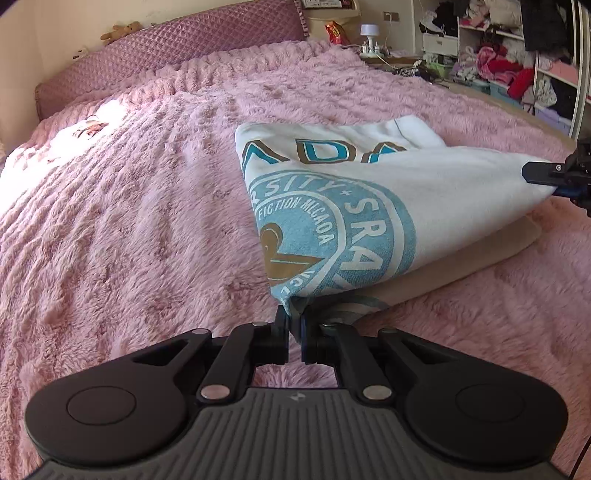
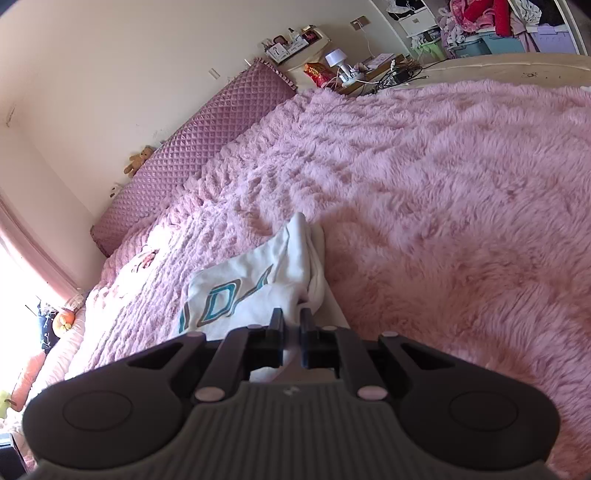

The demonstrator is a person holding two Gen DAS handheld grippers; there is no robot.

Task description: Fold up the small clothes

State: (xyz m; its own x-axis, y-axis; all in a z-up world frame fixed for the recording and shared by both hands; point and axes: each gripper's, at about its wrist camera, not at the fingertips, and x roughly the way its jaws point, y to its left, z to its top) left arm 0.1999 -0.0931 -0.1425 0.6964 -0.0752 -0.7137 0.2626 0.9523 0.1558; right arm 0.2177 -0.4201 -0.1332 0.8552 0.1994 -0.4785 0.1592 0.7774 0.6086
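**A:** So, status on the garment?

**B:** White sweatshirt (image 1: 373,192) on the bed, on a pink fluffy blanket (image 1: 140,221). Teal and brown print faces up: a round seal, big block letters above it. A beige layer (image 1: 461,254) lies flat under it, touching the blanket; can't tell if that's a separate piece.

**A:** Tools?

**B:** Left tool (image 1: 294,325) is pinched narrow on the near corner, right at the seal's lower edge. Right tool (image 2: 291,328) is likewise clamped on a white edge of the same garment; in the left view it shows at the far right, gripping the other corner (image 1: 554,177).

**A:** Orientation?

**B:** Held edge runs between the two tools, lifted off the beige layer. Long axis in the left view goes from the near corner up and away toward the headboard (image 1: 177,44). Far end still rests on the blanket.

**A:** Containers?

**B:** Open shelving (image 1: 517,55) past the bed's far right side, stuffed with loose clothes, red and pink among them. Right view shows teal, green and purple bins (image 2: 506,40) under that pile; contents too small to tell.

**A:** Anything else around?

**B:** Small teddy bear (image 1: 122,31) on top of the quilted headboard. Nightstand (image 2: 369,70) beside the headboard, with a small white lamp (image 1: 369,31), a red snack bag (image 2: 317,72) and cables.
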